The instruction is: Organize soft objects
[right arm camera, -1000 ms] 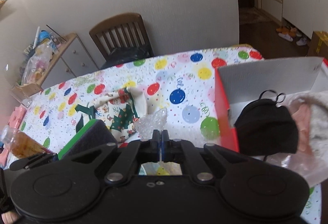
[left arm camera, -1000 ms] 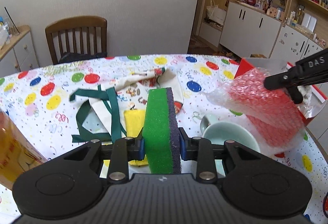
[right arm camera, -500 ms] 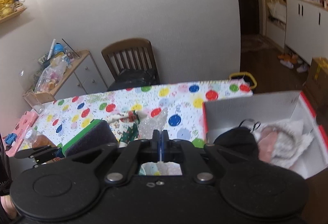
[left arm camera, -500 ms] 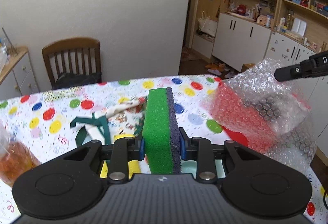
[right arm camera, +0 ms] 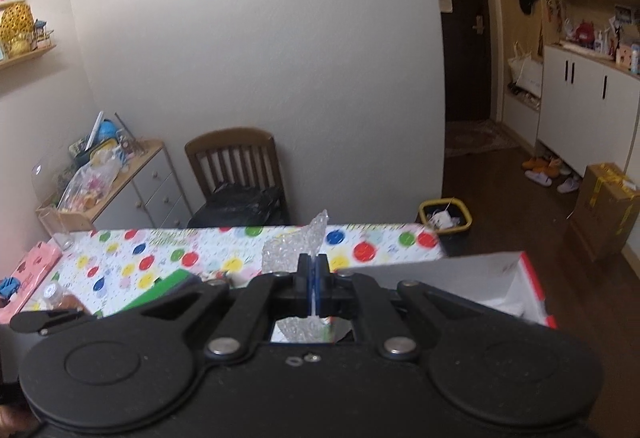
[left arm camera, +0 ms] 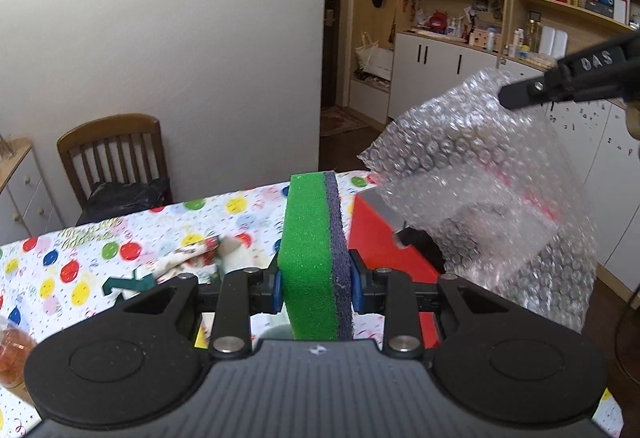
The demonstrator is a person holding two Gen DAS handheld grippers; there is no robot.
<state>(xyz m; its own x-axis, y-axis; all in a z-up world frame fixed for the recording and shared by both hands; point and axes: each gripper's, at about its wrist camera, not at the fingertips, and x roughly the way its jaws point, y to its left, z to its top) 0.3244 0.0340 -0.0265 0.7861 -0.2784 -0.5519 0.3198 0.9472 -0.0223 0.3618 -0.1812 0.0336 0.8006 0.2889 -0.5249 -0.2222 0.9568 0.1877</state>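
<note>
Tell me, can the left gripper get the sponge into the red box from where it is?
Probably yes. The left gripper grips the sponge, and the red box lies just to its right with its top open. The bubble wrap hanging from the right gripper over the box may crowd it.

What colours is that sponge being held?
The sponge is bright green with a dark purplish-grey scouring layer; clearest in the left wrist view.
</note>
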